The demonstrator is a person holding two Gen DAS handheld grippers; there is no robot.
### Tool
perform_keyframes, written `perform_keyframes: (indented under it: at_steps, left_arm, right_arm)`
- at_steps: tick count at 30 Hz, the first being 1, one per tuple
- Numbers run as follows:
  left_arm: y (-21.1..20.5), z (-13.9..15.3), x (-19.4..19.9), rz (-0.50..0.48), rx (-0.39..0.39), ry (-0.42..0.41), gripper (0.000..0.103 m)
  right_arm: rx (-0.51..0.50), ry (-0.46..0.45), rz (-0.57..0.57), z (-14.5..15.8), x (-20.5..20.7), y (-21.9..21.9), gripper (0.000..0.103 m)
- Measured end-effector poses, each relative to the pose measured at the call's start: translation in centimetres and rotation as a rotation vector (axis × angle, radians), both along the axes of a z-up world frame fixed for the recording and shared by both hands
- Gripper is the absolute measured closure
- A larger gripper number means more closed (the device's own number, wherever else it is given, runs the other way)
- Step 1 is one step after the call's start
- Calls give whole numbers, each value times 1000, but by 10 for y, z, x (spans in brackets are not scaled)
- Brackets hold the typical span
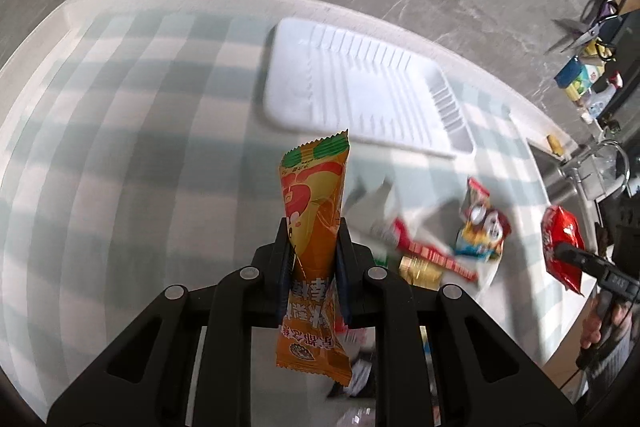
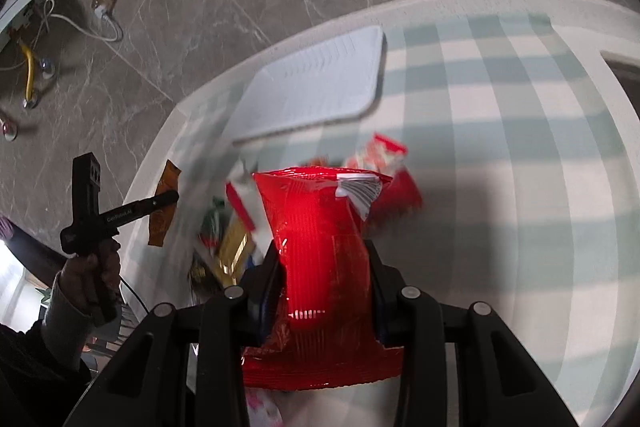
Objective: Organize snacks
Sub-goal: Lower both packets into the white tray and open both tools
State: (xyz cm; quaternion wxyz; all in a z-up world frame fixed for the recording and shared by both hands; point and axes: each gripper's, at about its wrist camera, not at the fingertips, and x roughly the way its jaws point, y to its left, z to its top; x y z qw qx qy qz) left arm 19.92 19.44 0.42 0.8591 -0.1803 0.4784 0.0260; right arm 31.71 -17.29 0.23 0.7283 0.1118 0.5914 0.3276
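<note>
Now 2 grippers, 1 snack each: orange packet [image 1: 313, 211], red packet [image 2: 324, 259].

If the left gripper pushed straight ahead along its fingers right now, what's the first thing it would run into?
Probably the white tray. The left gripper, shut on the orange snack bar, points down toward the checked tablecloth, and the tray's near edge lies just past the bar's tip. Depth is unclear; it might meet bare cloth first.
</note>
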Motion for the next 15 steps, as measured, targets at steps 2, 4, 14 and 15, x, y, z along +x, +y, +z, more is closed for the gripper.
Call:
perform_keyframes:
  at_steps: [2,4,14,15]
  left_arm:
    - [3,4,19,-15,7,-9,86]
    - [6,6,38,-37,13,-12,86]
    - [22,-5,142,-119,31,11,86]
    - [23,-8,154,-126,34,14,86]
  right_arm:
    - [7,-9,7,2,18,12,63]
    - [4,-21,16,3,34,23,63]
    - [-43,-29,67,-12,119,95,63]
    - [-50,-22,67,-18,129,101,63]
